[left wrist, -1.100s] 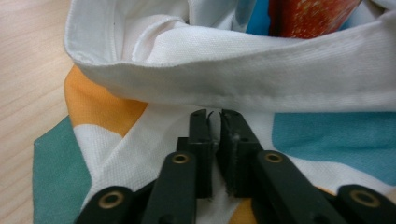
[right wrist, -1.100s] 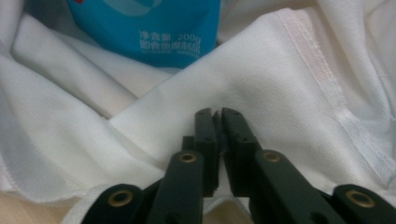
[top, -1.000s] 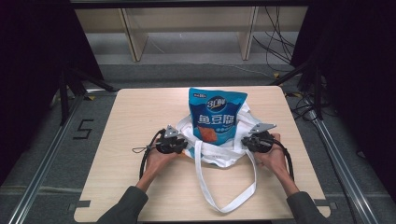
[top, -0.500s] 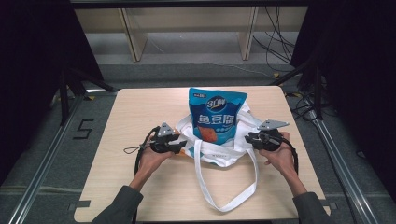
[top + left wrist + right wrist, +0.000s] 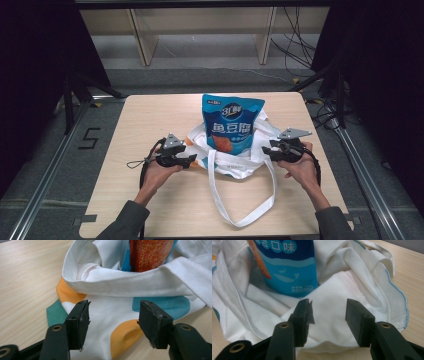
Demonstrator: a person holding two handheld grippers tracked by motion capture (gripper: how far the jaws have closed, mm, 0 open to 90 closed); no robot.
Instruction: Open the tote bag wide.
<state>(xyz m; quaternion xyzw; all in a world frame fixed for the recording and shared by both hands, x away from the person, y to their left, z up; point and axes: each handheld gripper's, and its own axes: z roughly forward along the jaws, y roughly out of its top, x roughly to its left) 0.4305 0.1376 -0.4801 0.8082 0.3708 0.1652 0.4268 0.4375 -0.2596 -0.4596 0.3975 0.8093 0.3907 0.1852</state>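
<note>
A white tote bag [image 5: 231, 166] with orange and teal patches lies open in the middle of the wooden table [image 5: 150, 115]. A blue snack bag [image 5: 232, 122] stands upright in its mouth. My left gripper [image 5: 192, 161] sits just off the tote's left side and my right gripper [image 5: 266, 150] just off its right side. In the left gripper view the jaws [image 5: 113, 322] have just been opening and stand apart in front of the tote's rim [image 5: 117, 285], pressing nothing. The right gripper [image 5: 329, 315] has likewise been opening over white cloth [image 5: 352, 277], near the snack bag [image 5: 287, 267].
The tote's long white handles [image 5: 250, 210] loop toward the table's near edge between the person's forearms. Bare wood lies left and right of the bag. Beyond the table's far edge stand wooden furniture legs [image 5: 142, 40] and floor cables [image 5: 295, 50].
Both grippers have opened their jaws and let go of the tote's rim. Each hand has drawn slightly outward and up from the bag; the snack bag stays standing.
</note>
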